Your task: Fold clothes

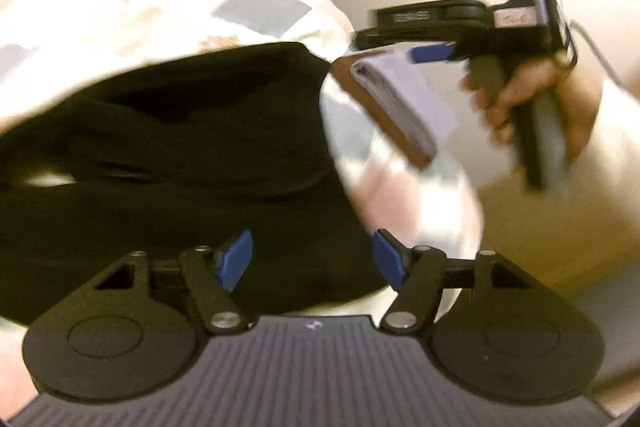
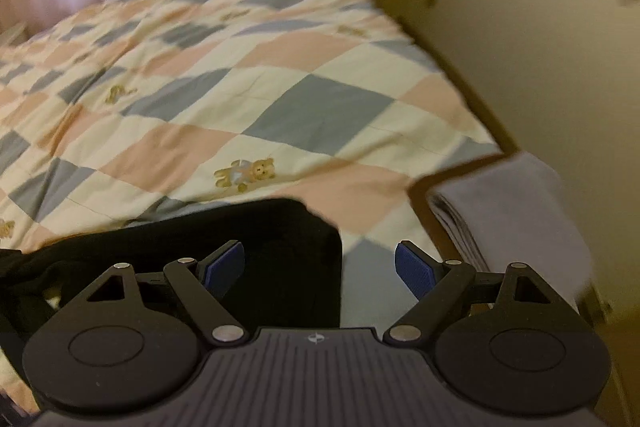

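**The black cloth could slip or bunch up**

A black piece of clothing (image 2: 224, 251) is seen lying on the bed (image 2: 280, 75), near the edge closest to the cameras. It looks partly doubled over, with one square corner showing, but the rest is rumpled and dark, so its true shape cannot be told. It could be a piece in the middle of being folded, or one just laid down and waiting.

The left hand-held gripper (image 1: 312, 261) is held wide open over the black cloth, and nothing is held in it. The right hand-held gripper (image 2: 320, 267) is wide open too, and nothing is held in it either. It is held by a hand (image 1: 528, 99) close to the side of the bed.

A folded grey cloth (image 2: 516, 211) is seen at the right edge of the bed, on something brown, close to the wall (image 2: 520, 27).

Some things could go wrong from here. If only the top layer of the black cloth is pinched, the layers below could be left behind and the fold could come out crooked. If the cloth is pulled too fast, the quilt under it could be dragged along. The grey cloth could be bumped by the right hand-held gripper and knocked off the edge. The pictures are blurry, so a corner could be missed.
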The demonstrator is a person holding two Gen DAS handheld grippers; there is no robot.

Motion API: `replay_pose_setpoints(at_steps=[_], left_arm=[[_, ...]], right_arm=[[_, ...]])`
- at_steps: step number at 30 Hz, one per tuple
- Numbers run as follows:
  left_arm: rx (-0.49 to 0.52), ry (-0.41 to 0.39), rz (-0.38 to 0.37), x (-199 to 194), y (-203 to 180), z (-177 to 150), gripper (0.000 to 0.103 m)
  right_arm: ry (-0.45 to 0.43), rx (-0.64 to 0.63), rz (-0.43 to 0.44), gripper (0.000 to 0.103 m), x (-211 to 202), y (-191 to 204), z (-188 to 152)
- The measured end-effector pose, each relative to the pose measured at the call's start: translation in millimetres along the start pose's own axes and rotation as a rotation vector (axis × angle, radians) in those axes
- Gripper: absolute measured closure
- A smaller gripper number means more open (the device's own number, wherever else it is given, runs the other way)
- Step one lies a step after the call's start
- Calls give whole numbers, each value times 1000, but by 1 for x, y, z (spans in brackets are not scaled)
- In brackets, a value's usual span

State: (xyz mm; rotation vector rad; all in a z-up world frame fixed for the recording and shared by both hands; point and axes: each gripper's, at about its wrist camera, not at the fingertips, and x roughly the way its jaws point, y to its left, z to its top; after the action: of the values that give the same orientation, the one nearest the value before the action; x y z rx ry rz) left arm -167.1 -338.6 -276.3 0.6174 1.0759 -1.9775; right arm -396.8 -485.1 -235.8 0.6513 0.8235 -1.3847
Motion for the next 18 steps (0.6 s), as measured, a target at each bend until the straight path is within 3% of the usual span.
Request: replay_pose_setpoints(at_steps=[3,5,10,13,16,17,18], left_arm=[[124,49,196,-57,64,-46,41],[218,105,376,-90,114,-75,41],[596,246,646,-132,202,-138,37],[848,318,727,-127,233,-173,34],[944,327,762,-130,266,-182,29],[957,322,768,-129,277,-181,31],[969,316,774,-128,288,-179,63]], right_arm=[[8,60,-13,16,-37,45,-43],[49,81,15,16,-45,91,-74],[184,111,119,18,-28,212,-143],[241,169,213,18,-16,263,-167],[256,179,207,17,-14,266,-174],[261,182,204,17,-13,267,-177],[266,186,202,17,-12,268,-179]])
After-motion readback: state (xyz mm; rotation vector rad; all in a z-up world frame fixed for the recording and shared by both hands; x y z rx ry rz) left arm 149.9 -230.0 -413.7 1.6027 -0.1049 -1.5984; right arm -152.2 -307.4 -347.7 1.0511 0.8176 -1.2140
